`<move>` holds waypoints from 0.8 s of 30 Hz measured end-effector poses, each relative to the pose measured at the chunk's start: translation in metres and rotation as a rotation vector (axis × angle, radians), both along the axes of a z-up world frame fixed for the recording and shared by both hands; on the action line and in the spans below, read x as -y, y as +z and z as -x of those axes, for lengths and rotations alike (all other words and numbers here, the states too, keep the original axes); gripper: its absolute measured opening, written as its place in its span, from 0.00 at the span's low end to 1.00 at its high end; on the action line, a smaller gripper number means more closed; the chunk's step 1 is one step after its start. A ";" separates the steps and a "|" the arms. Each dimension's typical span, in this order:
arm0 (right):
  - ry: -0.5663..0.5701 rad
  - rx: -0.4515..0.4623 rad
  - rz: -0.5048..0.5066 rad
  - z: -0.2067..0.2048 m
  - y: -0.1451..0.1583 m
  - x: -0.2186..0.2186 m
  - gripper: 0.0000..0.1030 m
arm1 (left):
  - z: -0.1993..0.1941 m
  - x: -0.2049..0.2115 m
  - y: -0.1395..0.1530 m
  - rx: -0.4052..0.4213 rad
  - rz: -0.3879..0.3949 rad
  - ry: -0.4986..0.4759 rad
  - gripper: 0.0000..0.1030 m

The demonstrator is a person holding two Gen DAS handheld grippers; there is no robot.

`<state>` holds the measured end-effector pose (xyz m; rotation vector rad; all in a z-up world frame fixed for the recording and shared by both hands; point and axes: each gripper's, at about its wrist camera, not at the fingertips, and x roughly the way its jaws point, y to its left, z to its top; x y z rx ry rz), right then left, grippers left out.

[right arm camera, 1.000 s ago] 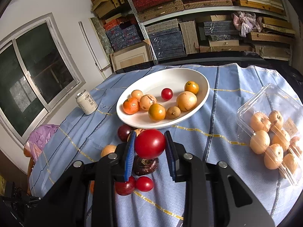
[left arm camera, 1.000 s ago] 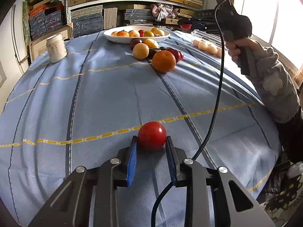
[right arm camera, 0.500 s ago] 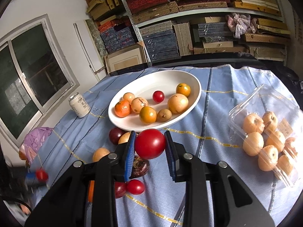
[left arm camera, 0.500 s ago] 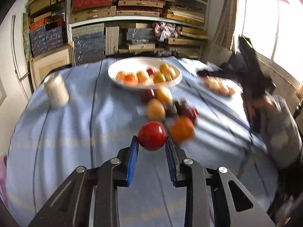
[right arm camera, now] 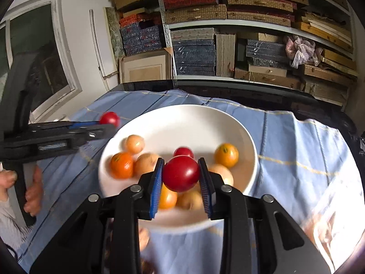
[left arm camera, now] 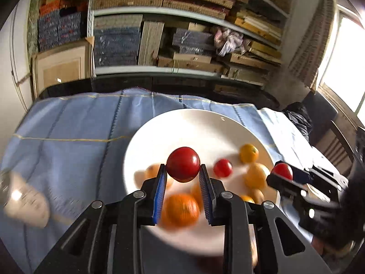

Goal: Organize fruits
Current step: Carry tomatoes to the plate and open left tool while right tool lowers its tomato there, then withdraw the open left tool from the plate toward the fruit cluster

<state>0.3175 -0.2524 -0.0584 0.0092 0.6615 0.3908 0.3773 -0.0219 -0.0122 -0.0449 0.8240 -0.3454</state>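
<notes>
A red tomato (left arm camera: pixel 183 164) is clamped in each gripper (left arm camera: pixel 182 183) over the white bowl (left arm camera: pixel 173 125); lowering and release are judged next.

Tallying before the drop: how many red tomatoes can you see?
3: large tomato in left claw, another tomato in right claw, small tomato in the white bowl. Others may hide behind the claws.
</notes>
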 end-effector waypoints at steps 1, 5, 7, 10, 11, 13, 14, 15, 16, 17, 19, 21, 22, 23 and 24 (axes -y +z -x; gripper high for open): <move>0.001 -0.005 0.004 -0.008 -0.002 -0.002 0.28 | -0.008 0.002 -0.002 -0.006 0.001 0.005 0.28; 0.001 -0.041 0.025 -0.041 -0.015 -0.010 0.28 | -0.038 0.012 -0.021 -0.059 0.024 0.018 0.28; -0.002 -0.053 0.023 -0.050 -0.018 -0.010 0.29 | -0.043 0.016 -0.025 -0.064 0.022 0.017 0.29; -0.006 -0.051 0.021 -0.055 -0.020 -0.010 0.44 | -0.040 0.021 -0.025 -0.037 -0.009 0.027 0.57; -0.011 -0.034 0.020 -0.052 -0.018 -0.009 0.48 | -0.037 0.020 -0.022 -0.021 -0.013 0.038 0.67; -0.020 -0.005 0.012 -0.045 -0.010 -0.002 0.48 | -0.028 0.016 -0.013 -0.002 0.000 0.046 0.69; -0.024 0.010 -0.008 -0.040 -0.002 0.003 0.48 | -0.020 0.011 -0.006 0.006 0.011 0.052 0.70; -0.029 0.025 -0.031 -0.032 0.005 0.008 0.49 | -0.012 0.005 0.000 0.016 0.018 0.065 0.74; -0.034 0.040 -0.052 -0.024 0.013 0.014 0.56 | -0.006 0.000 0.006 0.025 0.021 0.075 0.76; -0.043 0.067 -0.080 -0.010 0.022 0.021 0.67 | 0.005 -0.007 0.013 0.039 0.025 0.090 0.81; -0.058 0.106 -0.112 0.014 0.032 0.032 0.82 | 0.027 -0.018 0.023 0.059 0.031 0.107 0.87; -0.064 0.137 -0.143 0.048 0.039 0.046 0.89 | 0.054 -0.029 0.029 0.074 0.025 0.130 0.92; -0.063 0.138 -0.149 0.057 0.039 0.049 0.91 | 0.067 -0.033 0.029 0.078 0.021 0.139 0.93; -0.066 0.140 -0.160 0.074 0.039 0.056 0.92 | 0.085 -0.037 0.027 0.083 0.012 0.143 0.94; -0.071 0.140 -0.170 0.084 0.037 0.060 0.93 | 0.097 -0.039 0.023 0.085 0.002 0.144 0.95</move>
